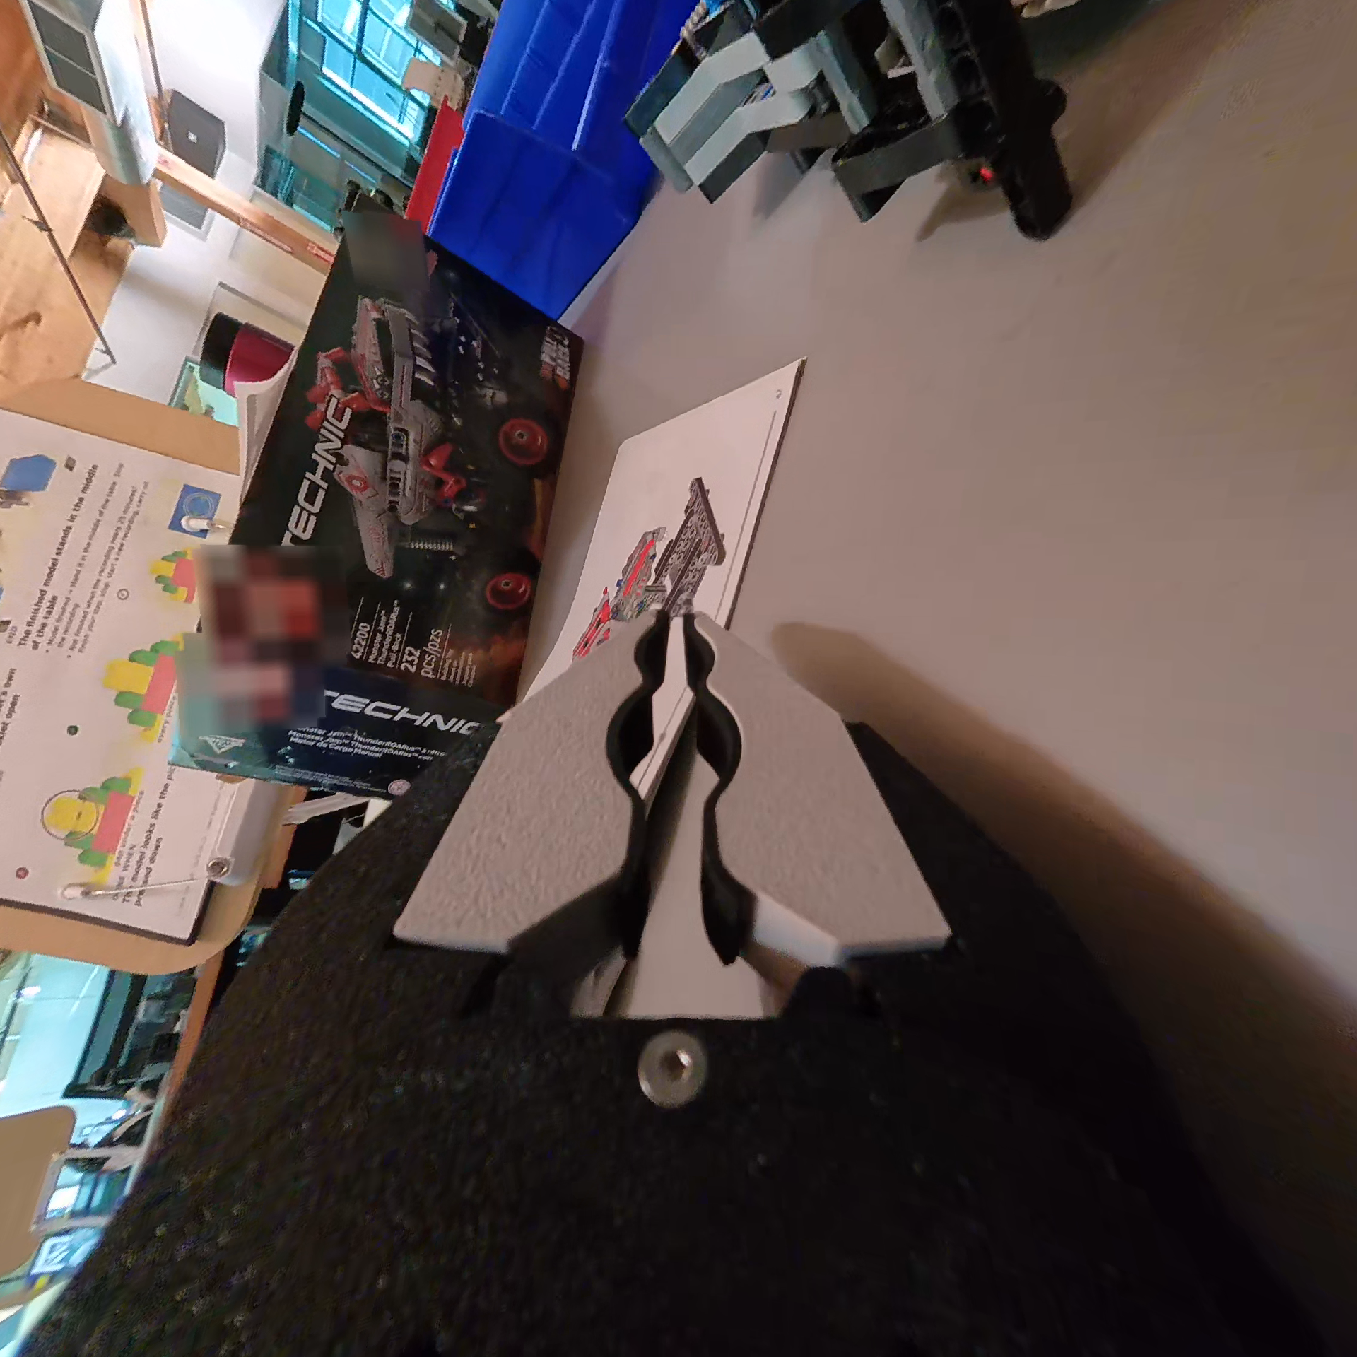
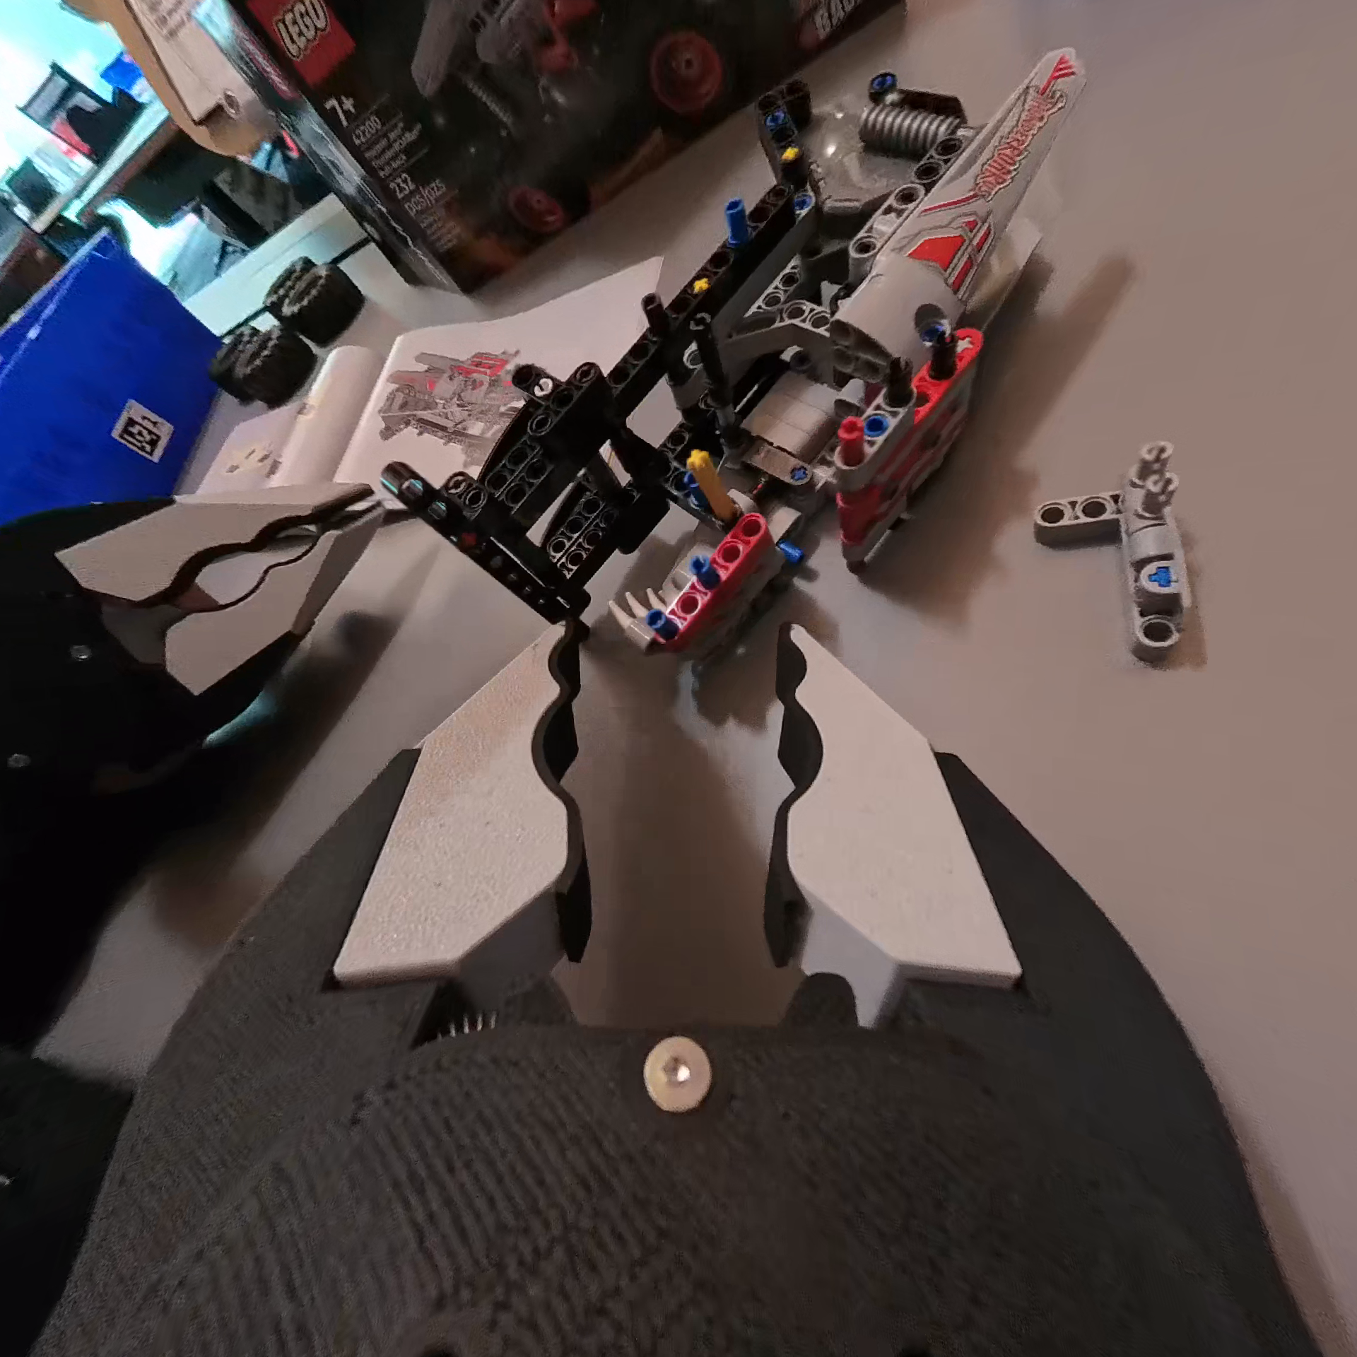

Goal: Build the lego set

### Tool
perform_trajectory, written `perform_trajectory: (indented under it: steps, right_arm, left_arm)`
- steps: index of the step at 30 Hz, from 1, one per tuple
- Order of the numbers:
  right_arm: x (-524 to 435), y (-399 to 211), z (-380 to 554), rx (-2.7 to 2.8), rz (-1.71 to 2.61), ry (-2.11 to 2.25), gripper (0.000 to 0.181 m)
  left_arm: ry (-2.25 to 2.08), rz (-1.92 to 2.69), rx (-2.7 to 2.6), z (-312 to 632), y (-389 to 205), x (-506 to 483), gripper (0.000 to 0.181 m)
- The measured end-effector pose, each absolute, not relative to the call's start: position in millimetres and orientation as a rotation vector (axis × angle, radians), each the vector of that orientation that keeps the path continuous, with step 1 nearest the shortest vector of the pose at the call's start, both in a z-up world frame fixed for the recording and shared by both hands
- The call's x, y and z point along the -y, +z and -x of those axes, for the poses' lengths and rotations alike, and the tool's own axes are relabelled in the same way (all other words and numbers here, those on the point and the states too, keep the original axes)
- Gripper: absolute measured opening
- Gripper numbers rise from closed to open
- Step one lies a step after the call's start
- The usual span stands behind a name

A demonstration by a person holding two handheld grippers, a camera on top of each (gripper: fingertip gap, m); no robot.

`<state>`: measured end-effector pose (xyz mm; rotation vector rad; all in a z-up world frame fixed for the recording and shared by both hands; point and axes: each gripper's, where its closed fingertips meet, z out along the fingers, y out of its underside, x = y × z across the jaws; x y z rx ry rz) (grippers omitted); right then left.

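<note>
The part-built Lego vehicle [image 2: 808,367], with a black frame, grey body and red parts, lies on the grey table; it also shows blurred at the top right of the left wrist view [image 1: 881,95]. My right gripper [image 2: 683,635] is open and empty, its tips just short of the model's red toothed nose [image 2: 705,580]. My left gripper [image 1: 675,624] is shut at the near edge of the open instruction booklet [image 1: 705,470], with a page between its tips. It also shows at the left of the right wrist view [image 2: 363,503], beside the booklet [image 2: 455,367].
A loose grey beam assembly [image 2: 1131,529] lies right of the model. Two black tyres [image 2: 294,323] sit near a blue bin [image 2: 73,382]. The set's box [image 2: 514,110] stands behind the booklet. A clipped instruction sheet [image 1: 95,661] stands left of the box [image 1: 411,499].
</note>
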<state>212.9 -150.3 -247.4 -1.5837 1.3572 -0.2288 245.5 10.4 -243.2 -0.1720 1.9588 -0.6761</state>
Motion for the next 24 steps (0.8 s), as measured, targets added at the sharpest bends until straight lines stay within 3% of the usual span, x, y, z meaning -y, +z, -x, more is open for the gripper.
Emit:
perform_trajectory:
  steps: [12,24]
  right_arm:
    - [166.5,-251.1,-218.1,-1.465,1.472,-0.205,0.024]
    - [187.9,-250.8,-219.9,-1.483,1.488,-0.335,0.027]
  left_arm:
    - [-0.621,0.191,-1.984,-246.7,-252.3,-19.3,0.0]
    - [-0.612,0.175,-1.975,-244.0,-252.8,-19.2,0.0]
